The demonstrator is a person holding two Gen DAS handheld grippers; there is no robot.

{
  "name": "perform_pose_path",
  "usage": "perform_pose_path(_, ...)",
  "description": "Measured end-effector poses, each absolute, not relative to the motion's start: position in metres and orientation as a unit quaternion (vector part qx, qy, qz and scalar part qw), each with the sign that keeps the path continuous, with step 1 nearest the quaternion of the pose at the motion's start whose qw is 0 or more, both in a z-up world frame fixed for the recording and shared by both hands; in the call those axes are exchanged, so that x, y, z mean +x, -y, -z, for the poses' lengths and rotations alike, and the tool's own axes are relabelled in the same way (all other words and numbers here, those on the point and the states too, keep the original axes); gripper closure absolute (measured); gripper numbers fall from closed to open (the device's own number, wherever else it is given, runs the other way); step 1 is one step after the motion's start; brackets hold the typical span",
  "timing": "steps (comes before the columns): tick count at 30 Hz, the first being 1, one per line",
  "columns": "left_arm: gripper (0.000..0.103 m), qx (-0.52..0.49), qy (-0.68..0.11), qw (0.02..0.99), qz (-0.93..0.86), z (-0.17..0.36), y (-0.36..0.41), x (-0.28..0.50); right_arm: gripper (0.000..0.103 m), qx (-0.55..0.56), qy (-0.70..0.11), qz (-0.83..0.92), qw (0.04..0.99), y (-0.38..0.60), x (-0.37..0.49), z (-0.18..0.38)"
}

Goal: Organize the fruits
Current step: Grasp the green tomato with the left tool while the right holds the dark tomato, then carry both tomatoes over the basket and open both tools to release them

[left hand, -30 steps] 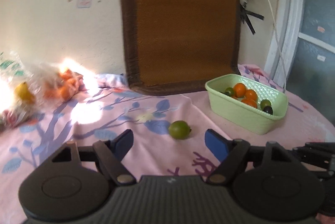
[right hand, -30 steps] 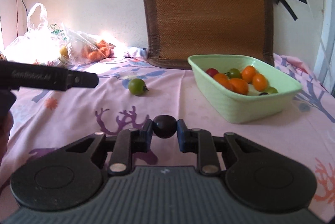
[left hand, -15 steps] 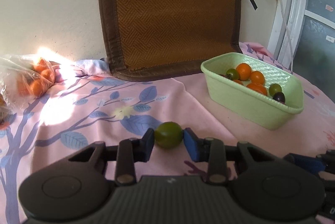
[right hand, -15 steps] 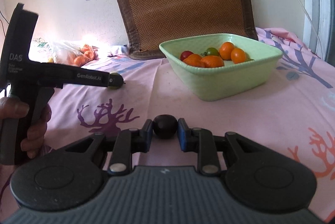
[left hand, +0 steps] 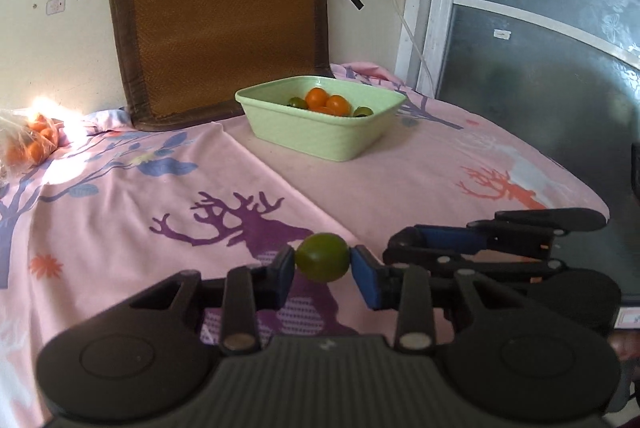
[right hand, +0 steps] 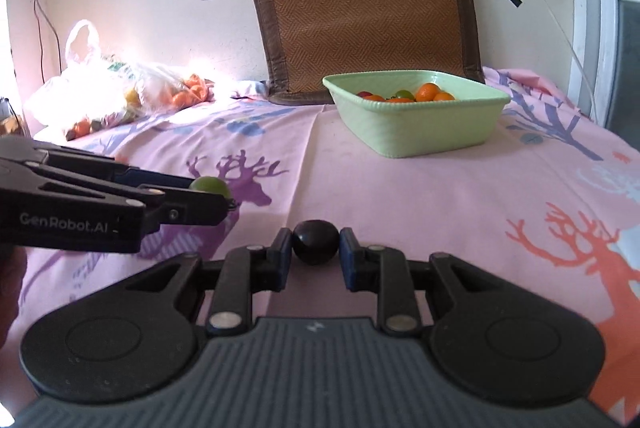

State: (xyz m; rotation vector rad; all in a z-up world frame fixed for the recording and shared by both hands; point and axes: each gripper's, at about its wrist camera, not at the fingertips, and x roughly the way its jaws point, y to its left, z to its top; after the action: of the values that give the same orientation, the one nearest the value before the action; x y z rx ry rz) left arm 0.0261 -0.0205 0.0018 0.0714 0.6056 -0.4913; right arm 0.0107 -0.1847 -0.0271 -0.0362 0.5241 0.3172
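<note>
A green round fruit [left hand: 322,262] hangs just above the pink cloth between the blue pads of my left gripper [left hand: 323,268]. The pads touch it on both sides while the jaws are opening slightly. In the right wrist view the same green fruit [right hand: 210,185] shows at the tip of the left gripper [right hand: 216,196], on the left. My right gripper [right hand: 315,250] is shut on a dark purple fruit [right hand: 315,246]. A light green basket [left hand: 320,142] stands further back with orange, green and red fruits inside; the right wrist view shows the basket [right hand: 420,136] ahead and to the right.
A brown woven mat [left hand: 220,28] leans on the wall behind the basket. Plastic bags of fruit [right hand: 120,96] lie at the far left in bright sun. The table's edge [left hand: 580,192] curves round on the right, beside a glass door [left hand: 540,68]. A white cable hangs down the wall.
My left gripper shut on the green fruit, then drew back and right with it, beside the right gripper. The right gripper, still holding the dark fruit, shifted sideways; the basket now sits further right.
</note>
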Motion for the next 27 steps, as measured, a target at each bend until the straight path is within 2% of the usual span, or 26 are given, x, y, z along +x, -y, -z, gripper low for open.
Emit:
perform_pose_path(4, 0.067, 0.03, -0.303, 0.925, 0.227, 0.006, 0.021, 0.026, 0.07, -0.014, -0.258, -0.144, 0.955, 0.187, 0.011, 0.028)
perform_pose_path(6, 0.06, 0.022, -0.303, 0.926, 0.223, 0.009, 0.018, 0.024, 0.065, -0.016, -0.257, -0.143, 0.956, 0.188, 0.01, 0.029)
perform_pose_path(8, 0.058, 0.019, -0.3, 0.928, 0.221, 0.013, 0.016, 0.022, 0.062, -0.02, -0.254, -0.138, 0.957, 0.187, 0.009, 0.029)
perform_pose_path(27, 0.058, -0.011, -0.295, 0.927, 0.233, 0.013, 0.007, 0.022, 0.061, -0.043, -0.25, -0.14, 0.957, 0.181, 0.005, 0.031)
